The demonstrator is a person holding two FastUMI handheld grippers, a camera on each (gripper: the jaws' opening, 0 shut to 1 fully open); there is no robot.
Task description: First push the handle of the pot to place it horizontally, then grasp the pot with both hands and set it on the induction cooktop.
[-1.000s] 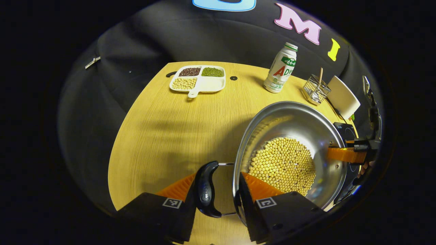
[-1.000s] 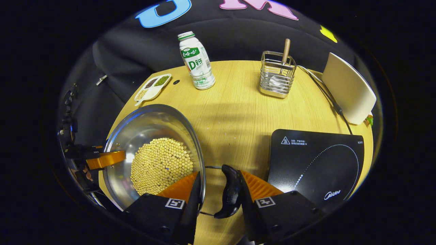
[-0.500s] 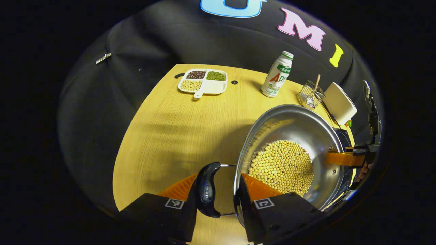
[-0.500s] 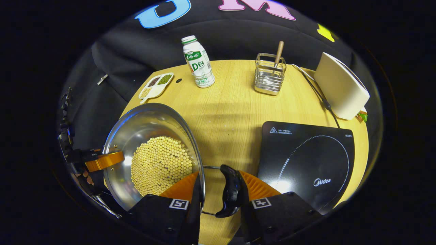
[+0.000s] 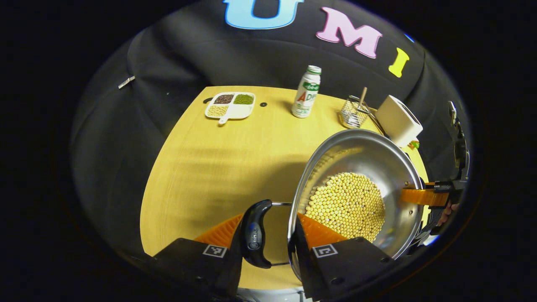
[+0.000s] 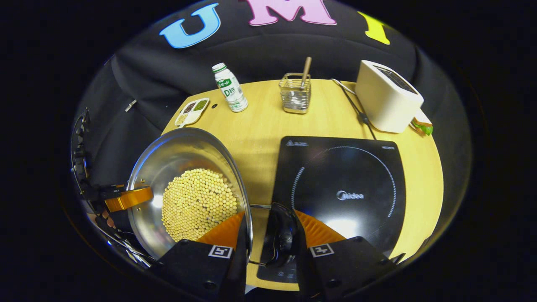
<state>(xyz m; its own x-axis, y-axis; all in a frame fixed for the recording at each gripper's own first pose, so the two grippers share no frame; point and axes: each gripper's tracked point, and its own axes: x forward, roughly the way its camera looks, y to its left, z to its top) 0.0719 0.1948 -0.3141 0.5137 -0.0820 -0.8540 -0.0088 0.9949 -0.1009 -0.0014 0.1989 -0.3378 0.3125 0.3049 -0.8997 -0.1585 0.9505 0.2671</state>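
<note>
Left tongs (image 5: 268, 235) clamp handle (image 5: 253, 235) against rim, lower centre. Right tongs (image 6: 268, 235) likewise. Pot (image 5: 361, 167) aloft, lower right; cooktop (image 6: 344, 188) mid-frame. Bean-laden steel: probably heavy, slippery; keep level.

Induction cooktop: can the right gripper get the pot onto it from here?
Probably yes. The right gripper grips the pot by its handle, the induction cooktop lies bare just beside it, nothing between.
</note>
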